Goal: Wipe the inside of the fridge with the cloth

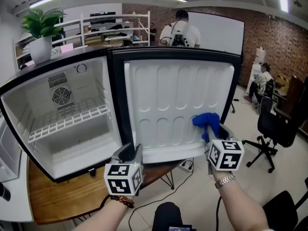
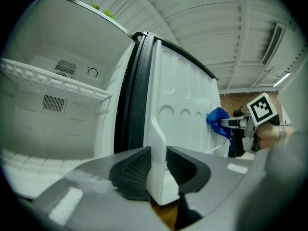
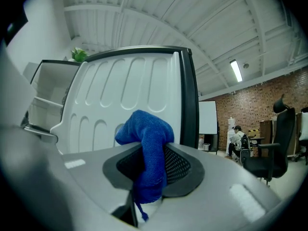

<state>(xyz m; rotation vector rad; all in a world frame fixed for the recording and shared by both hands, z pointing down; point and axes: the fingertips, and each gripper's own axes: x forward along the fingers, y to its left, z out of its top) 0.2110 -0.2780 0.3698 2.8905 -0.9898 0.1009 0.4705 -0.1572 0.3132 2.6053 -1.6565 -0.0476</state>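
The left forearm (image 1: 103, 216) enters the head view from 7 o'clock and the right forearm (image 1: 242, 207) from 5 o'clock. The left gripper (image 1: 128, 152) sits near 6 o'clock and points level toward 12. Its jaws are clamped on the lower edge of the door (image 2: 159, 179). The right gripper (image 1: 212, 134) is at 3 o'clock of the left one, slightly higher, and also points toward 12. Its jaws pinch a cloth (image 3: 146, 131), which bunches above the pads and hangs below them. A bracelet (image 1: 121, 201) rings the left wrist, and a watch (image 1: 224, 180) rings the right.
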